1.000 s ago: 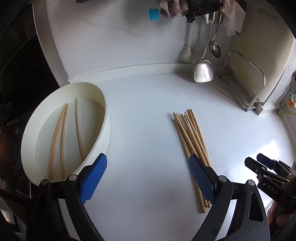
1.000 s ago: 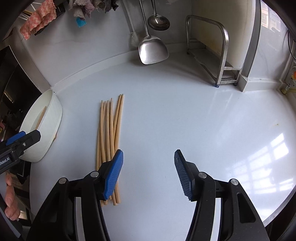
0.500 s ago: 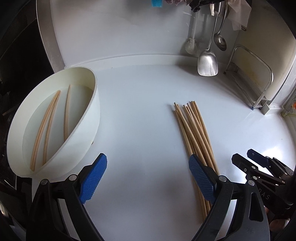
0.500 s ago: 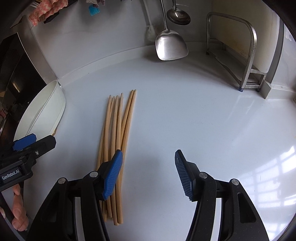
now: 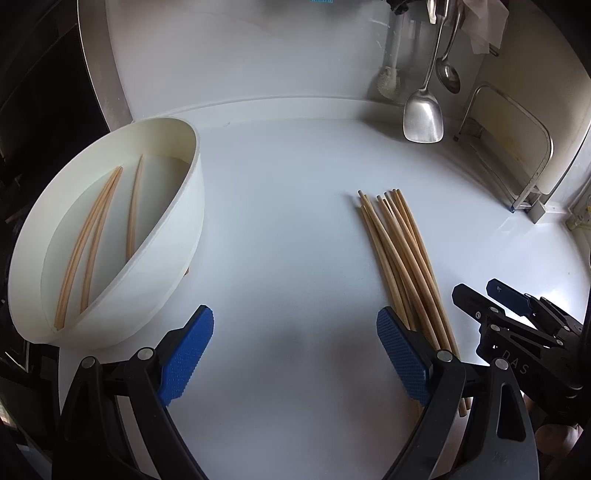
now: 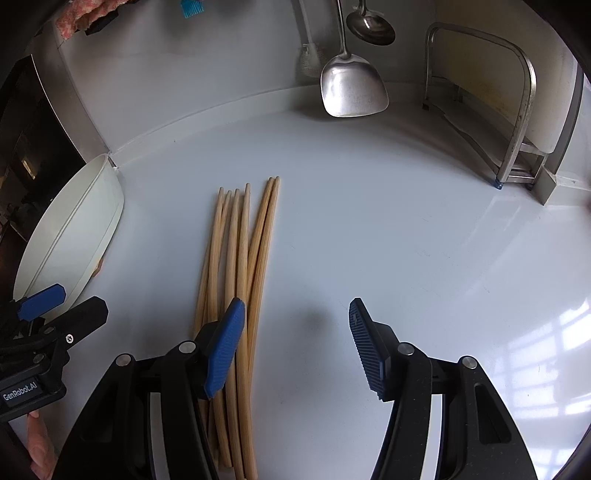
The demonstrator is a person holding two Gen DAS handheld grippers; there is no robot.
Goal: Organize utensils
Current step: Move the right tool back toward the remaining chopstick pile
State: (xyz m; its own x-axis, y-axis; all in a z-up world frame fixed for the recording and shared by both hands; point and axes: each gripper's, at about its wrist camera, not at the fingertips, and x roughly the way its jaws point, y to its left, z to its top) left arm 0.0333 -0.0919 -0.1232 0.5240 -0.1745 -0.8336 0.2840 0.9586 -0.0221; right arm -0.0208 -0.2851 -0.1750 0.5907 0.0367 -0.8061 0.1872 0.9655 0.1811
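Several wooden chopsticks (image 5: pixel 400 254) lie in a loose bundle on the white counter; they also show in the right wrist view (image 6: pixel 240 258). A white oval tub (image 5: pixel 184 206) at the left holds three chopsticks (image 5: pixel 92 236); its rim shows in the right wrist view (image 6: pixel 74 229). My left gripper (image 5: pixel 295 354) is open and empty between tub and bundle. My right gripper (image 6: pixel 295 347) is open and empty, its left finger over the bundle's near end. The right gripper also shows in the left wrist view (image 5: pixel 491 299), and the left gripper in the right wrist view (image 6: pixel 62 306).
A steel spatula (image 6: pixel 351 88) and ladle (image 6: pixel 371 26) hang on the back wall beside a brush (image 5: pixel 389 81). A metal rack (image 6: pixel 517 122) holding a cutting board stands at the back right. A dark gap borders the counter at the left.
Both grippers moved forward toward the chopstick bundle, which now sits nearer in both views. The left gripper shifted right, away from the tub. Both stayed open.
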